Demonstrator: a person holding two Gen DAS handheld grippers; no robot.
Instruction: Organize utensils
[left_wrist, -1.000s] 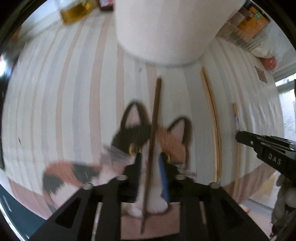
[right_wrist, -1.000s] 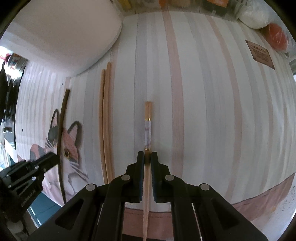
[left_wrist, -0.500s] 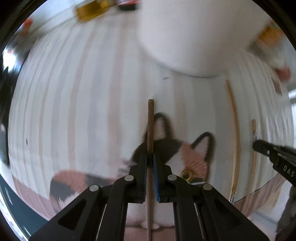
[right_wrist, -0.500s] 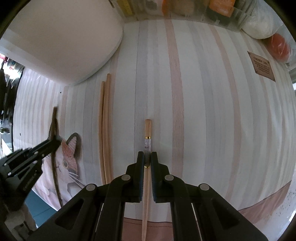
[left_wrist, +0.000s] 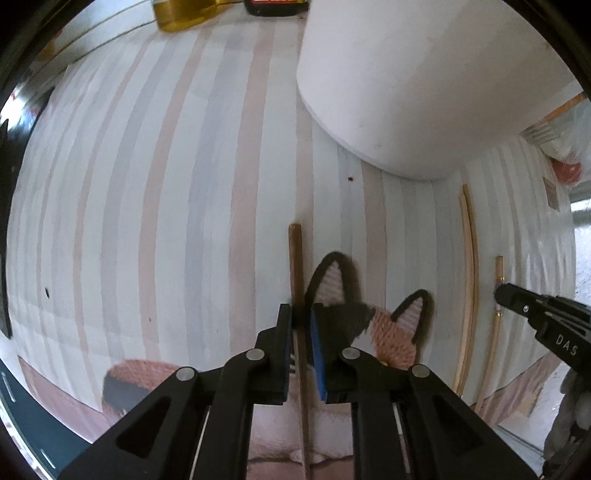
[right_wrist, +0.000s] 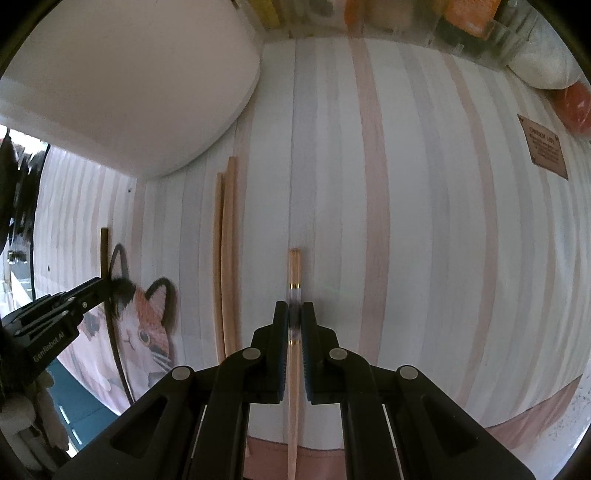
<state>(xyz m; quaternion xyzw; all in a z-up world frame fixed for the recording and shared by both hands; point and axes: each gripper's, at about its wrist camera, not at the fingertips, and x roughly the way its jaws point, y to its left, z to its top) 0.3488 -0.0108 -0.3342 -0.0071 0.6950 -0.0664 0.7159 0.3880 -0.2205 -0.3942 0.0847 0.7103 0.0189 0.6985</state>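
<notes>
L gripper: jaws opening, dark chopstick between them, blue pad off it, over cat print near mat's front edge | R gripper: clamped on pale chopstick, mid-mat | light pair flat between them, below white container

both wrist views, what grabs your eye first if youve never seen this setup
The calico cat print on the striped mat, then each gripper with a chopstick between its jaws: left gripper, now opening, around a dark chopstick, right gripper on a pale chopstick.
</notes>
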